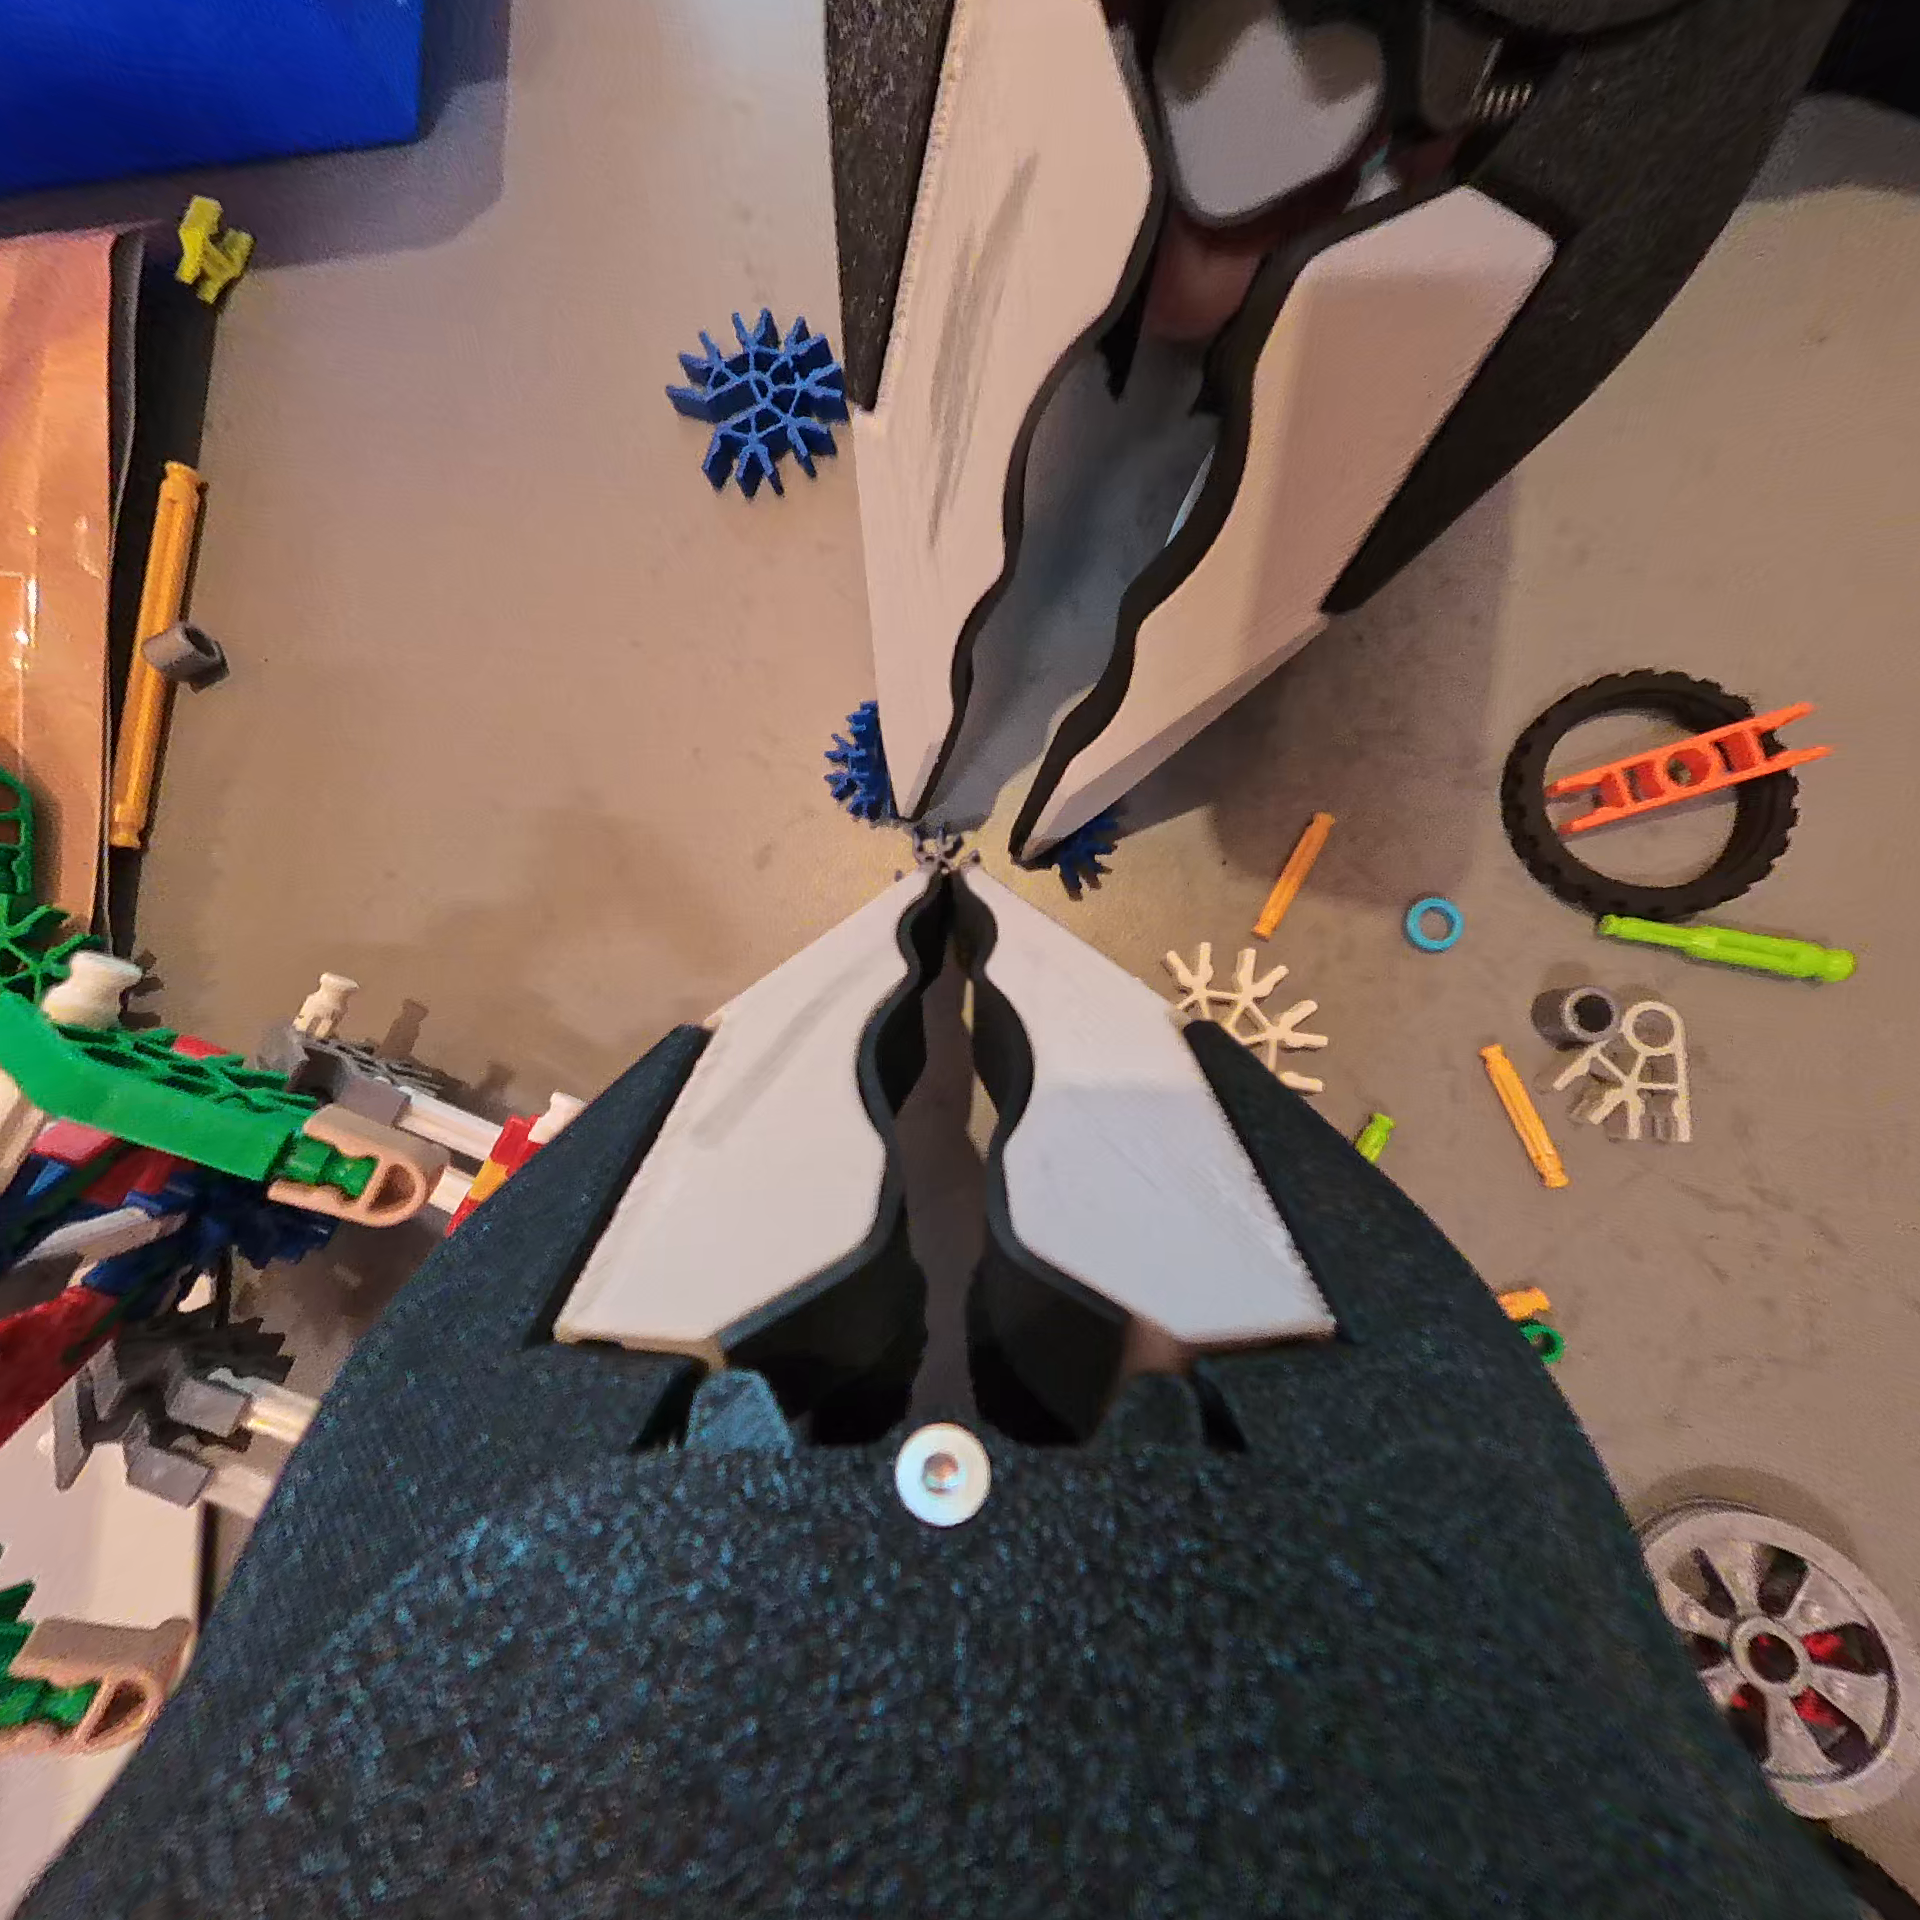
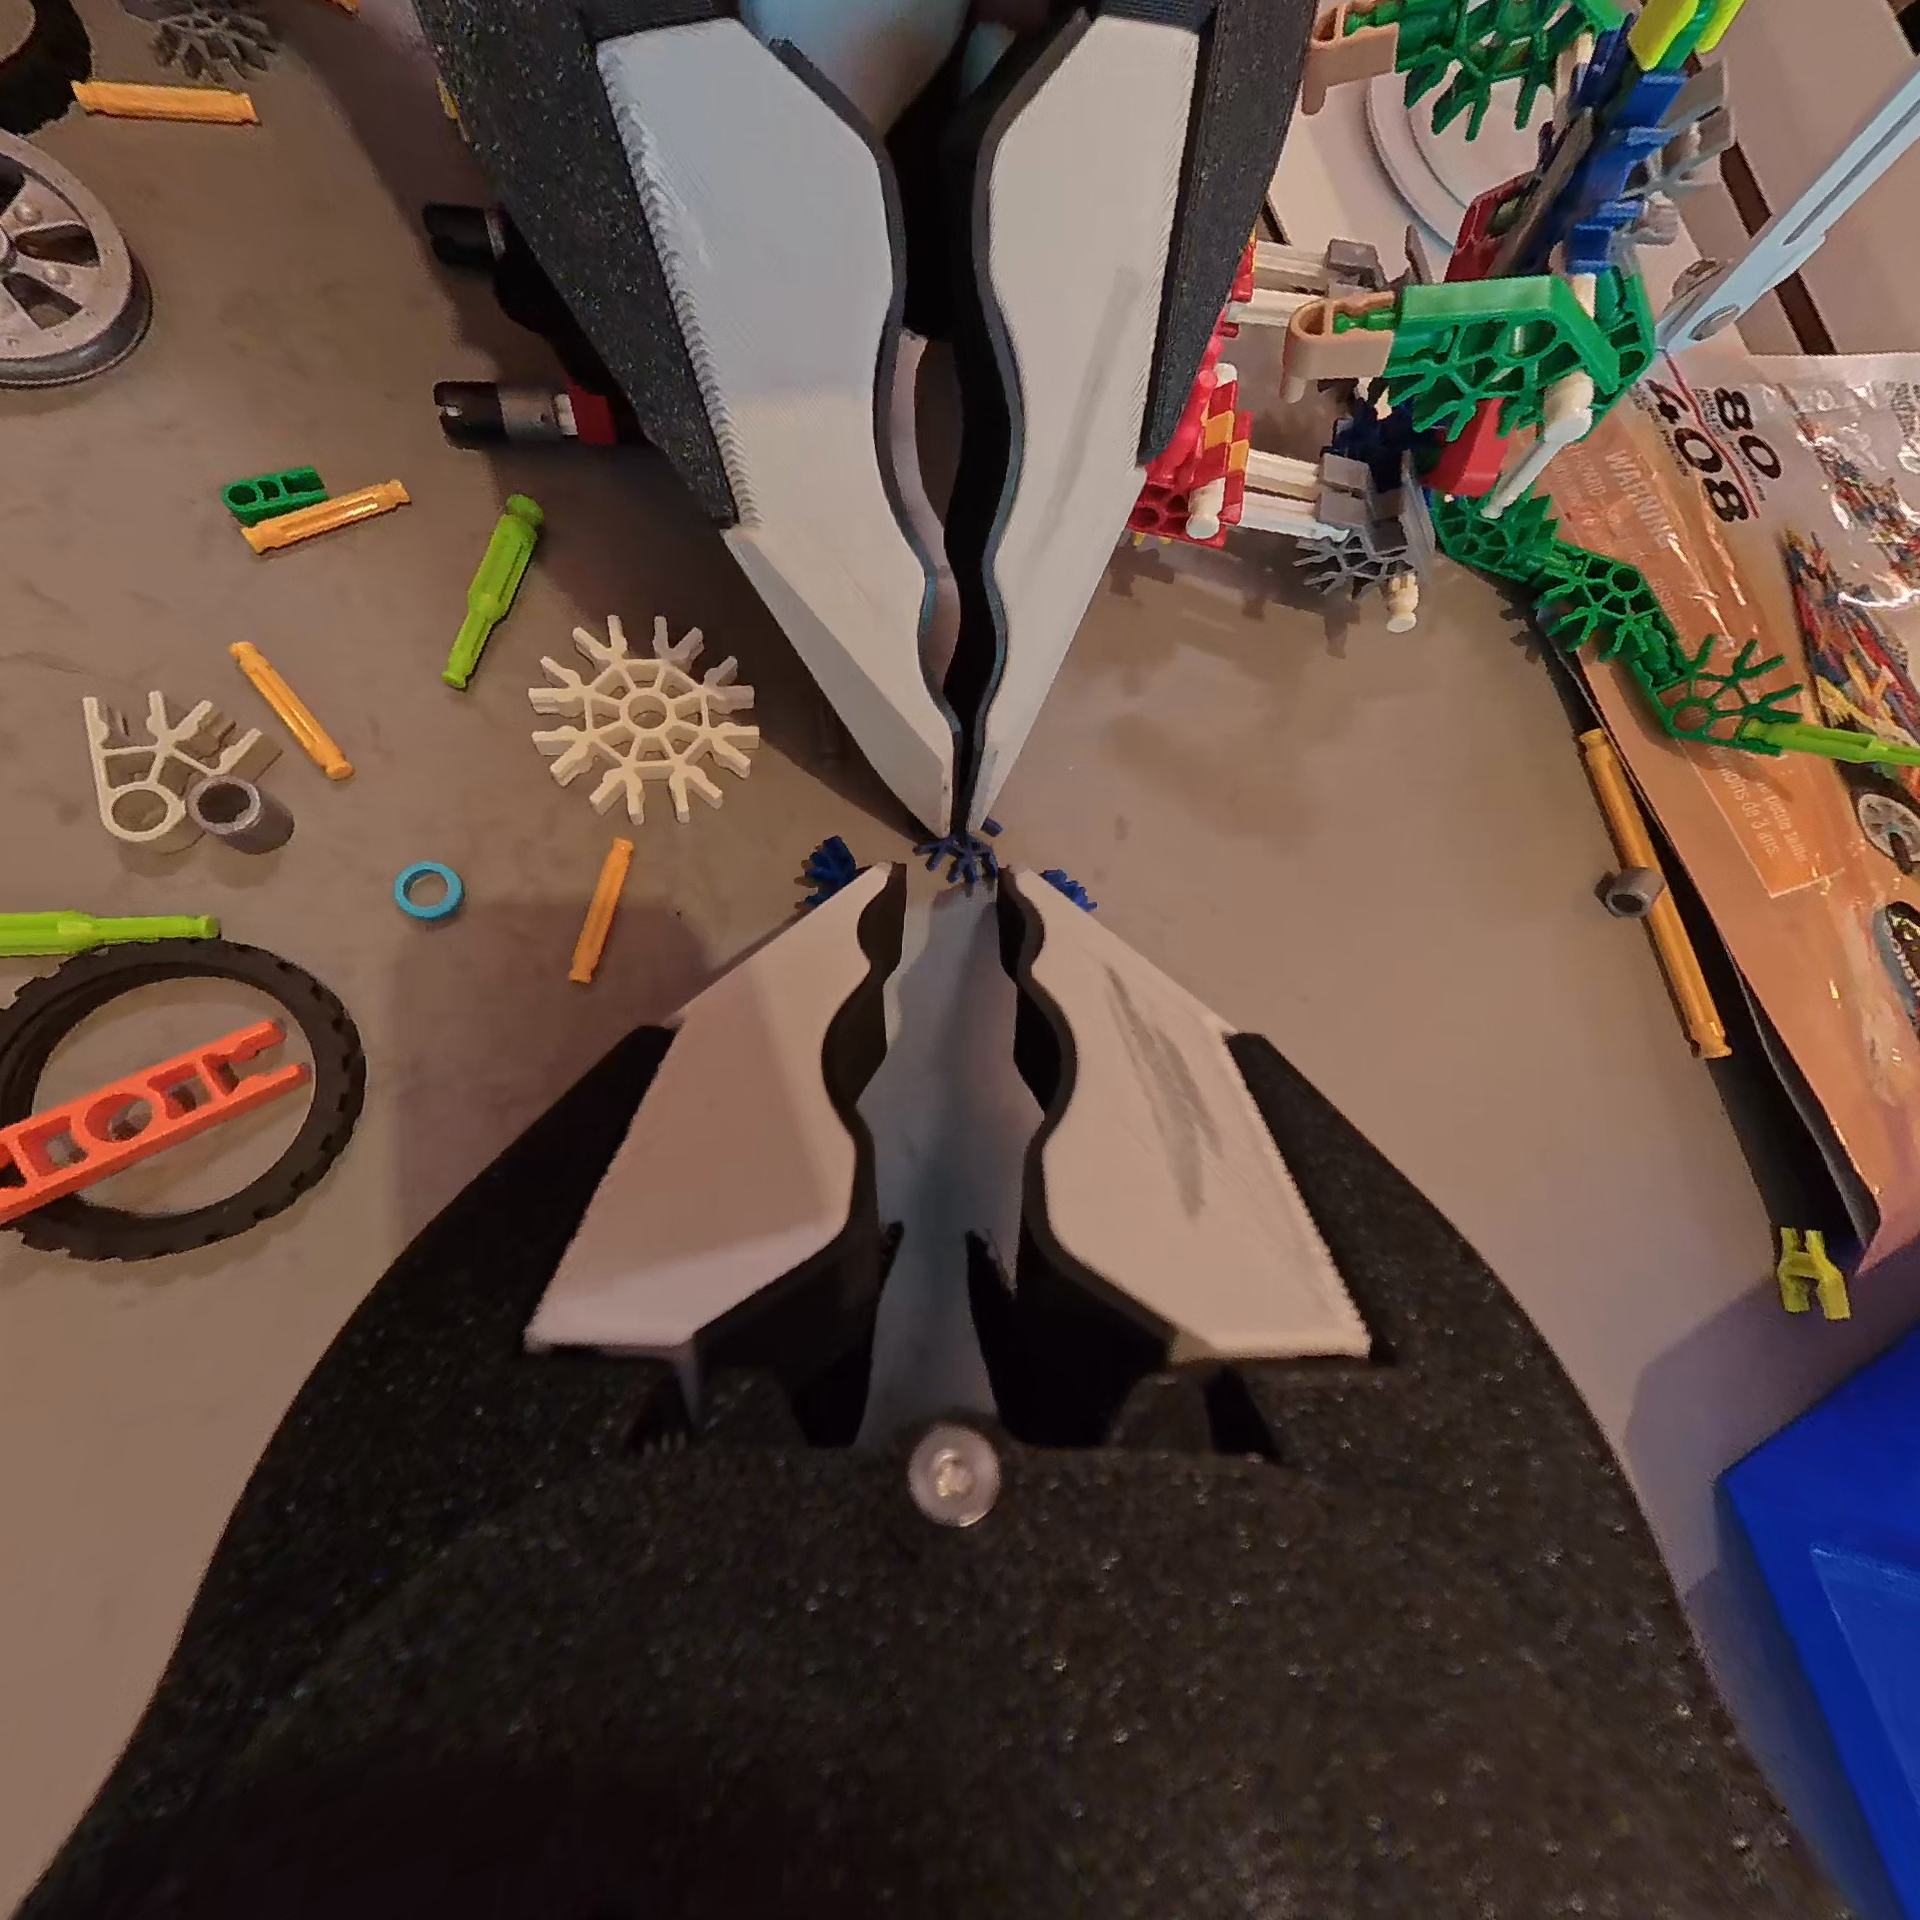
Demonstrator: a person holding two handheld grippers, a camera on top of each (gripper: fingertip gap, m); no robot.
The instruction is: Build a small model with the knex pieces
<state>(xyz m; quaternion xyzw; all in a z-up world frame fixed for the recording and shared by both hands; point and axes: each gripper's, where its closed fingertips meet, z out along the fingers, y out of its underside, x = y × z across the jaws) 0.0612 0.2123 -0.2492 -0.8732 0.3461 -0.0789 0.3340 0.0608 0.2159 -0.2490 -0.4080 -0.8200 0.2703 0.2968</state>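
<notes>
My two grippers meet tip to tip over the grey table. My right gripper [image 2: 951, 873] is shut on a blue snowflake connector [image 2: 961, 852] held just above the table. Blue spokes stick out past both its fingers. In the left wrist view it comes down from the top [image 1: 971, 836], with blue spokes [image 1: 862, 774] beside each fingertip. My left gripper [image 1: 940, 878] is shut, its tips pinching the middle edge of the same connector. In the right wrist view it comes from the top [image 2: 964, 816]. Most of the connector is hidden by the fingers.
A second blue snowflake connector [image 1: 764, 400], a white one [image 2: 644, 717], a black tyre [image 2: 312, 997] around an orange piece, a spoked wheel [image 1: 1787, 1652] and small rods lie about. A built green-and-red model [image 2: 1507, 343], a printed bag [image 2: 1766, 623] and a blue box [image 2: 1829, 1621] stand alongside. The tips of both grippers are at nearly the same place.
</notes>
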